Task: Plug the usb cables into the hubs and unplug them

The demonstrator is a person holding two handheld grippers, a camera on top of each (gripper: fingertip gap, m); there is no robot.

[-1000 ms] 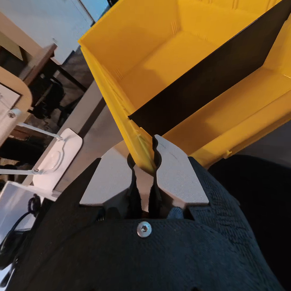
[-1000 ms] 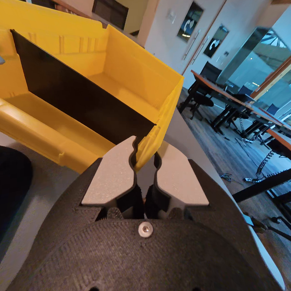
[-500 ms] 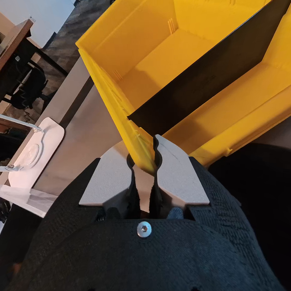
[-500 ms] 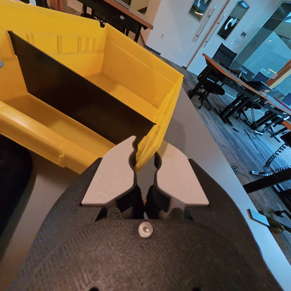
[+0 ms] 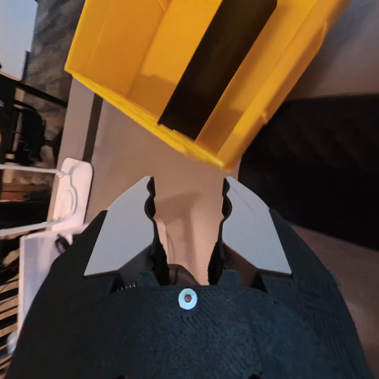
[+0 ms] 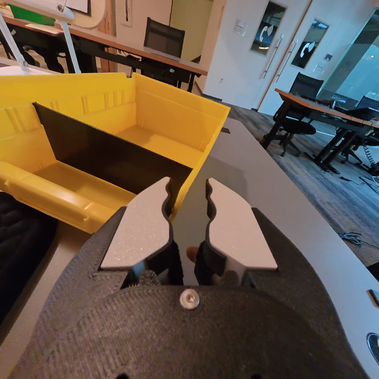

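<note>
Two grippers, both with jaws spread and nothing between them. The left gripper (image 5: 188,180) stands wide apart over the bare grey table (image 5: 127,164), and the yellow bin (image 5: 127,51) lies just ahead of its fingertips, clear of them, its near side wall blurred. The right gripper (image 6: 187,181) is parted more narrowly; the bin's (image 6: 174,114) near corner sits ahead and to the left of it, partly behind its left finger (image 6: 141,225), though whether they touch cannot be told. The bin is bright yellow plastic with ribbed walls, split into two compartments by a black divider (image 6: 106,147); both compartments look bare. No USB cables or hubs show in either view. A dark mat (image 5: 311,164) lies to the right of the left gripper.
</note>
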